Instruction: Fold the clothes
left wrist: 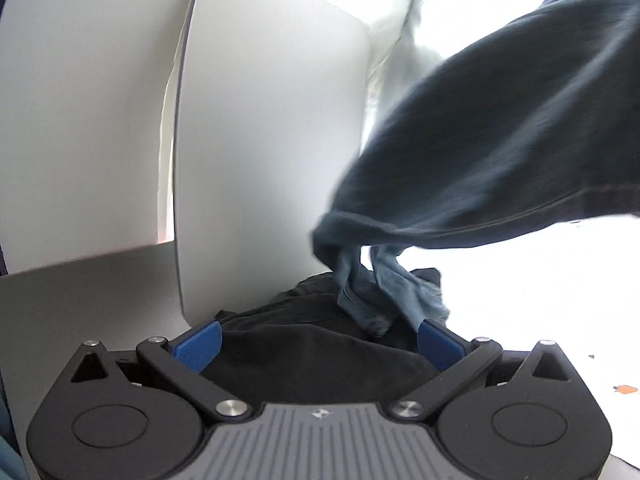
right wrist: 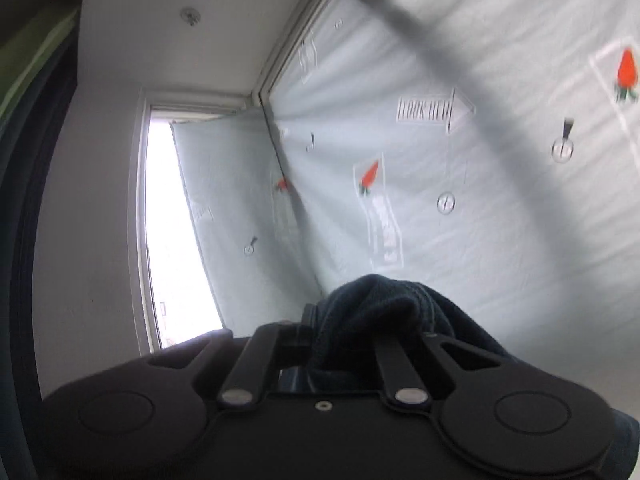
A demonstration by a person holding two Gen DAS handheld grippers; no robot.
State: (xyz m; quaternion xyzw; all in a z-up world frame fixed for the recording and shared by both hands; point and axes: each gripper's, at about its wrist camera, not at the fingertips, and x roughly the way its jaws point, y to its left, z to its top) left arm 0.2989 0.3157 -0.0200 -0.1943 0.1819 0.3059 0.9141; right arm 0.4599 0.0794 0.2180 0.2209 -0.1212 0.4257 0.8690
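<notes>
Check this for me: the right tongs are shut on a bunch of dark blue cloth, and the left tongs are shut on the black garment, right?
Not quite. The right tongs are shut on the dark blue cloth, but the left wrist view shows the left tongs open, their blue pads spread either side of the black garment.

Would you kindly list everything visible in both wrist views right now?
Dark blue garment: one, hanging in the air at upper right of the left wrist view; bunched in the right gripper.
Black garment: one, lying between the left gripper's fingers.
White panels: two, behind the garments.
Curtain: one, pale grey-green with red strawberry prints, right wrist view.
Window: one, bright, left of the curtain.
Left gripper: black, blue pads, open.
Right gripper: black, shut on the dark blue garment.
</notes>
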